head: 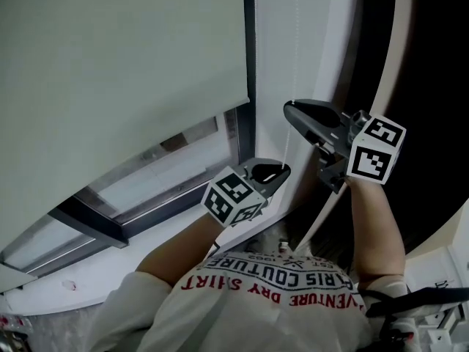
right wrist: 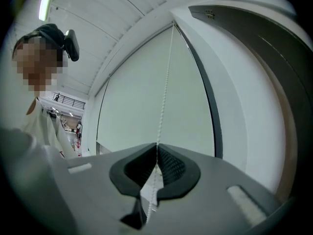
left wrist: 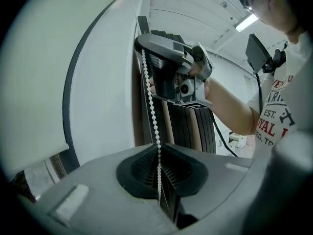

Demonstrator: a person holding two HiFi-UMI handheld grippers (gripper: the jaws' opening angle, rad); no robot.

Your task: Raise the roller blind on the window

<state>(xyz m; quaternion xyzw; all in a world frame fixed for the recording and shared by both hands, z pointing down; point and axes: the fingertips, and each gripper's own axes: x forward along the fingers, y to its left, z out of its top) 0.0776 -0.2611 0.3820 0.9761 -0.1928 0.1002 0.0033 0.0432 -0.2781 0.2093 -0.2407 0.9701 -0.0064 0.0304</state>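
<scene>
Right gripper [head: 292, 110] high, left gripper [head: 281, 170] below, both clamped shut on same strand of bead chain [left wrist: 150, 97]. Blind [head: 124, 64] left of chain, covers most of window [head: 157, 174]. Pull straight down, hand over hand, one grip always on, no sideways yank.

Both my grippers, left gripper [head: 277, 171] and right gripper [head: 293, 110], are matte grey shells with black ribbed pads. Each has a white marker cube [head: 376, 160] with black squares. I've got on a white short-sleeved T-shirt [head: 271, 299] with red and navy lettering, and a black cable [left wrist: 257, 94] hangs over it.
</scene>
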